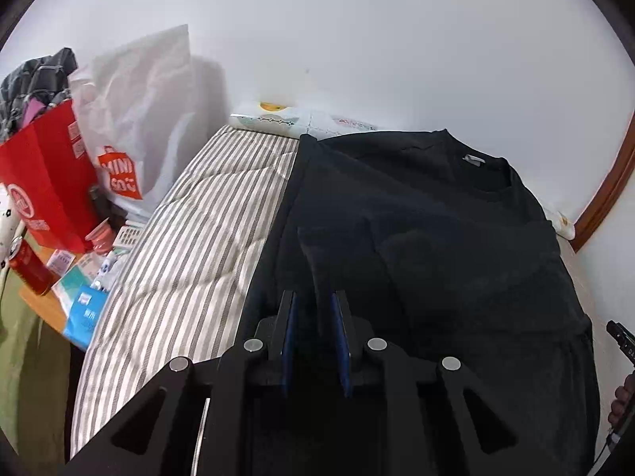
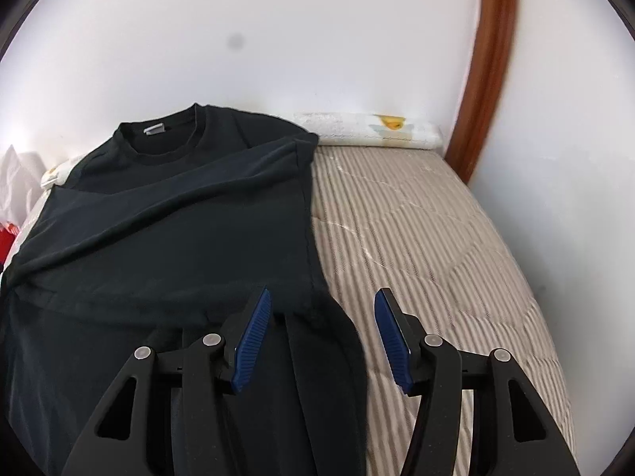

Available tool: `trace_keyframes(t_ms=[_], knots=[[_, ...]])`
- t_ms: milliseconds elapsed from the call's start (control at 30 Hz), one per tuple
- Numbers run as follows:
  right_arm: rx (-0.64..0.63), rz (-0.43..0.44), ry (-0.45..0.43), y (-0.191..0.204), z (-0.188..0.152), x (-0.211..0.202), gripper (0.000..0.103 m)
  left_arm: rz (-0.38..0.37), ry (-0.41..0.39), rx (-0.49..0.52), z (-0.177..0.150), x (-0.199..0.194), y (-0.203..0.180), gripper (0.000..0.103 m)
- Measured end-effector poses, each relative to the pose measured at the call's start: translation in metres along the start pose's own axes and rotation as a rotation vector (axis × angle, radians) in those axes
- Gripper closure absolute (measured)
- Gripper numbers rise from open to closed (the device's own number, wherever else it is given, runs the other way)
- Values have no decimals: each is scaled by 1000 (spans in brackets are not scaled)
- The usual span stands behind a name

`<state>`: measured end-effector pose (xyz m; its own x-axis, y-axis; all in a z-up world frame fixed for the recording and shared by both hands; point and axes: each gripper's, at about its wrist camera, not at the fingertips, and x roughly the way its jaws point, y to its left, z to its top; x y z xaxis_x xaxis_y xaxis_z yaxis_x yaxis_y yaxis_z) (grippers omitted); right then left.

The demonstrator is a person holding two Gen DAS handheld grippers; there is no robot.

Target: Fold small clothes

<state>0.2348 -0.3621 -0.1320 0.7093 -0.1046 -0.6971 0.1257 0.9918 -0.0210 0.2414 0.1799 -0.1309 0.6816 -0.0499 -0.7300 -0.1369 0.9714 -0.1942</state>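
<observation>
Left wrist view: we see the shirt (image 1: 416, 238) lying on the striped bed (image 1: 190, 230), collar toward the wall, its left side already turned in so that a straight folded edge runs down beside the bare stripes. Our left gripper (image 1: 315, 309) has its jaws nearly together with a ridge of dark cloth rising between the blue pads (image 1: 340, 333); whether they pinch that cloth or have just let it slip we cannot tell. A red bag (image 1: 47, 182) and a white bag (image 1: 139, 119) stand off to the left, clear of the work.

From the right wrist view the right gripper (image 2: 321, 309) hangs released, jaws well apart, above the lower right edge of the shirt (image 2: 166, 230), with nothing between the pads (image 2: 391, 333). The right sleeve looks folded across the chest, and the right side also lies as a straight edge against the bed (image 2: 428, 238).

We judge the side folds done, or very nearly so. What is left, as far as we can see, is bringing the hem up toward the collar, then smoothing the creases across the chest
</observation>
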Motion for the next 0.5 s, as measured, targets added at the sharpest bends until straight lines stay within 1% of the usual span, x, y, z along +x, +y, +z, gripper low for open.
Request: trace_keyframes(t_ms=[67,133,200,233,267,333,400,500], knots=[[21,-7,2,-9,-11,-15,49,-16,8,7,-9,-12,0,86],[37,14,34,-17,-22,-24,49,-2,13,24,-20,-24,-1,84],[45,28,55,-24,-36,-30,49,18,9,42,-35,-38,-1,69],[44,28,68,-26,-45,-33,49,19,8,43,-42,-43,0,50],[42,30,82,-29,-54,-34,49,11,6,45,-52,-50,2,38],[51,44,108,-33,-73,-37,47,4,-3,57,-67,-61,4,38],[60,67,128,-37,-91,-40,45,21,2,71,-84,-68,7,38],[78,75,136,-43,-115,-48,45,26,37,67,-107,-75,13,38]])
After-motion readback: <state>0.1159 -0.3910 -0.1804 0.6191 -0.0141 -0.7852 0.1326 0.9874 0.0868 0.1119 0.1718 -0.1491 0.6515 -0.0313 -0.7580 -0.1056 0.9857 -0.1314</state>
